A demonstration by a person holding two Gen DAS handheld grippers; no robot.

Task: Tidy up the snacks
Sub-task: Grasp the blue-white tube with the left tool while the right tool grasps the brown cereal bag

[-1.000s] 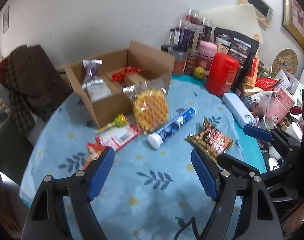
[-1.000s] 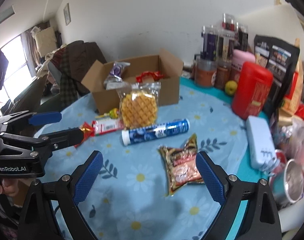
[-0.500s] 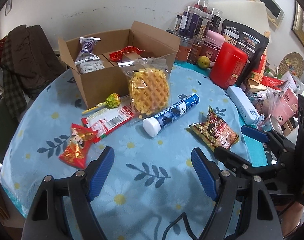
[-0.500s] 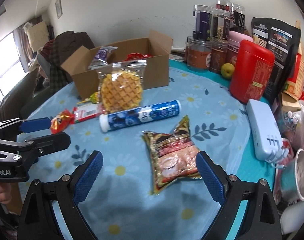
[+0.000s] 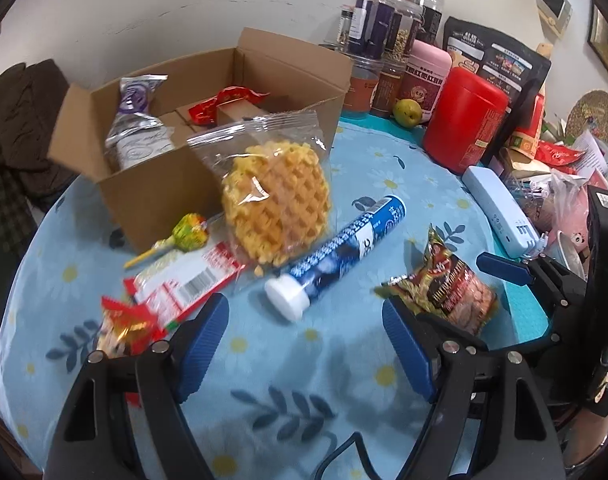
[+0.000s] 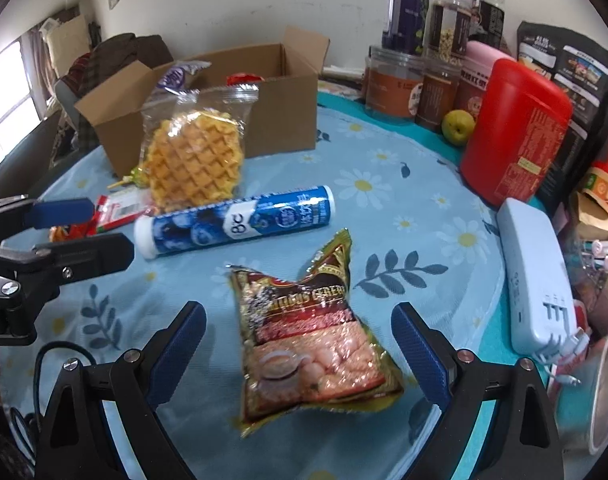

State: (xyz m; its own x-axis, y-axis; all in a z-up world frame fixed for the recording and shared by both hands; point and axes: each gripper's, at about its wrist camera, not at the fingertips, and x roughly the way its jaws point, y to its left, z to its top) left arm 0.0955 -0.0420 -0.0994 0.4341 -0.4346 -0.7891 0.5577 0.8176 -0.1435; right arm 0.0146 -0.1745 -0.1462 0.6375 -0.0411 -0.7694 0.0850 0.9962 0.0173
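Hovering with jaws spread wide and empty: right gripper, poised just above the cereal packet, pads clear of it on both sides. Lying flat on the blue daisy-print tablecloth: that packet, glossy and crinkled, gold-edged, dark brown across the top with gold lettering, pinkish-red lower down with a bowl pictured, one upper corner pinched into a point.

Standing wide apart and gripping nothing: left gripper, above bare cloth, with the white cap of the blue tube just beyond its fingertips. Resting on its side: that tube, blueberry-printed, white-lettered, angled toward the carton. Leaning against the front wall of the cardboard box: a waffle in a clear bag, golden, round, deeply gridded, the bag top sealed and crimped. Lying just beside the waffle: a lollipop in a green-yellow wrapper, a red-and-white packet showing a barcode, and a small red sachet partly behind the left finger.

Sitting inside the open box: a silver-purple pouch standing upright and a red wrapper.
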